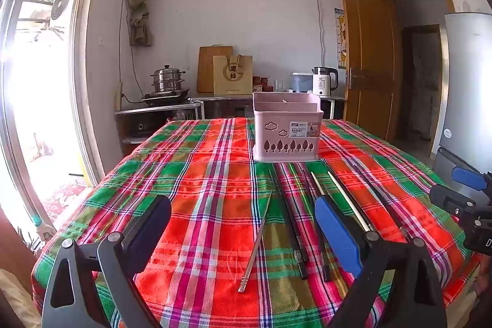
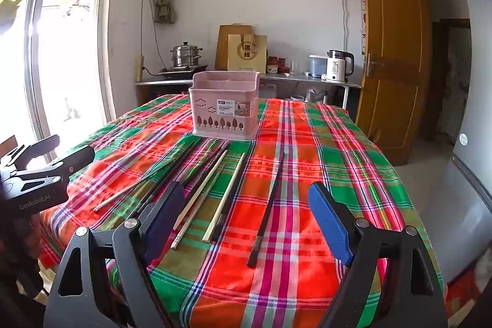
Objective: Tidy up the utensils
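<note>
While chopsticks [image 2: 267,205] lie loose by pink basket [image 2: 226,109], L gripper [image 1: 243,232] & R gripper [image 2: 246,220] gape wide, both empty.

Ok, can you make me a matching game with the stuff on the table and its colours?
Things:
1. utensil basket
2. metal chopstick
3. lone chopstick between the right gripper's fingers
4. tablecloth

Colours:
A. silver
B. red and green plaid
C. pink
D. black

Pairs: 1-C, 2-A, 3-D, 4-B
</note>
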{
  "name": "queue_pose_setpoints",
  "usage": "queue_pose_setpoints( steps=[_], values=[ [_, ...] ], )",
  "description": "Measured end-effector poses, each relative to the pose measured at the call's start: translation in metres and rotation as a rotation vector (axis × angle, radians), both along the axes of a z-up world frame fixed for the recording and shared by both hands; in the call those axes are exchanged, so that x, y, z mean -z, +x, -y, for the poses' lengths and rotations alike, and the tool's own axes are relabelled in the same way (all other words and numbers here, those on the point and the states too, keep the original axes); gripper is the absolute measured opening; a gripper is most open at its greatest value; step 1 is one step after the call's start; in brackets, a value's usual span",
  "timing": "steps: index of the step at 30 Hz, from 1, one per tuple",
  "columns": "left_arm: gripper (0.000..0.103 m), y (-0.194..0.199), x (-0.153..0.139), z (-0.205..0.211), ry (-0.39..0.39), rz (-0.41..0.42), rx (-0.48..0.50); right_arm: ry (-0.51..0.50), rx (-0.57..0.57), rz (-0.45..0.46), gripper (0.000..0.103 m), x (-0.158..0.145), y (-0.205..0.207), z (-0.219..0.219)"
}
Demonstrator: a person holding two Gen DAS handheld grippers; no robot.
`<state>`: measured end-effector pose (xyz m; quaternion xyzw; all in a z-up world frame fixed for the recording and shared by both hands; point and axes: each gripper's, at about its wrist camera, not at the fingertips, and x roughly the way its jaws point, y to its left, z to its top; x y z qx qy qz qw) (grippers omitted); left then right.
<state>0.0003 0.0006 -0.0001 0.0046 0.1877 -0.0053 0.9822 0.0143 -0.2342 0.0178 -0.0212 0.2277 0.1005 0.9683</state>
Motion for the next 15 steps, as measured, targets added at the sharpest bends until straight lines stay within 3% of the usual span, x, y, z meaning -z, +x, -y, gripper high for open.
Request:
queue_pose_setpoints(
  steps=[15],
  values=[
    [0.095, -0.0027, -0.0008, 0.0015, -0.003, 0.006, 0.005, 0.001, 0.006, 0.012, 0.083, -0.0008, 0.0002, 0.0022]
  ],
)
